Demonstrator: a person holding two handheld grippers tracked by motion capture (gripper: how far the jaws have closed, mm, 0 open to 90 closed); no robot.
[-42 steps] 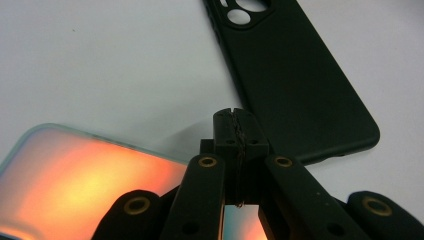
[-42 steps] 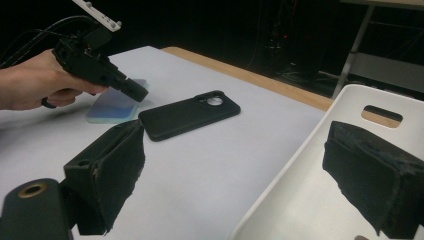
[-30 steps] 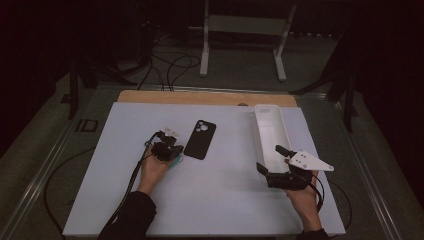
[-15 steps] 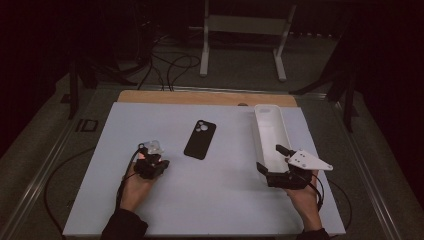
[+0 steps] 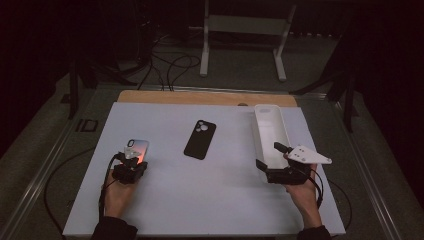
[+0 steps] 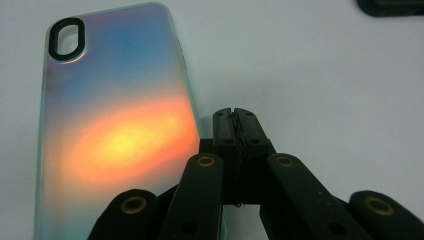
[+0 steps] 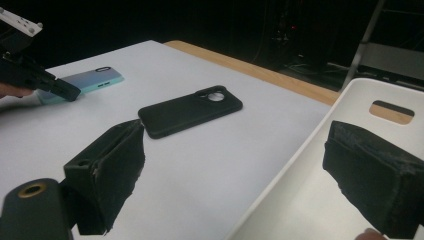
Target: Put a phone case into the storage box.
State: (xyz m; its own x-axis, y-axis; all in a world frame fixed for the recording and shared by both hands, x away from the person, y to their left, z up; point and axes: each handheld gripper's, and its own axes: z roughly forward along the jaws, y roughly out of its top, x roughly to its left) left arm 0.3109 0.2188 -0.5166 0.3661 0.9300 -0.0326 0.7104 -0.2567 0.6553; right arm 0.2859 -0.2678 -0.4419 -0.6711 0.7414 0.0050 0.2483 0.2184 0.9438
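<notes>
Grippers sat at the two lower sides of the white table (image 5: 200, 200) in the high view. The left gripper (image 5: 131, 161) lay at the lower left of that frame, held by a hand (image 5: 117, 192) coming up from the bottom edge. Its jaws were pressed together with nothing between them, as the left gripper view showed: the two black tips met in the lower middle of that frame, over bare table. The iridescent phone case (image 6: 115, 130) lay flat just beside them, filling the left half of that view, its camera cut-out at the upper left and an orange glow across its middle. Whether the closed tips touched the case's right edge could not be told. In the high view the same case (image 5: 138, 148) showed just above the left gripper.

The right gripper (image 5: 275, 165) rested at the lower right of the high view, its jaws standing wide apart around the near wall of the white tray (image 5: 263, 131), one jaw outside and one inside, gripping nothing. In the right gripper view the tray's rim (image 7: 310, 145) ran between the two padded jaws without touching either.

The black phone case (image 5: 200, 139) lay face down near the centre of the table, well apart from both grippers.
</notes>
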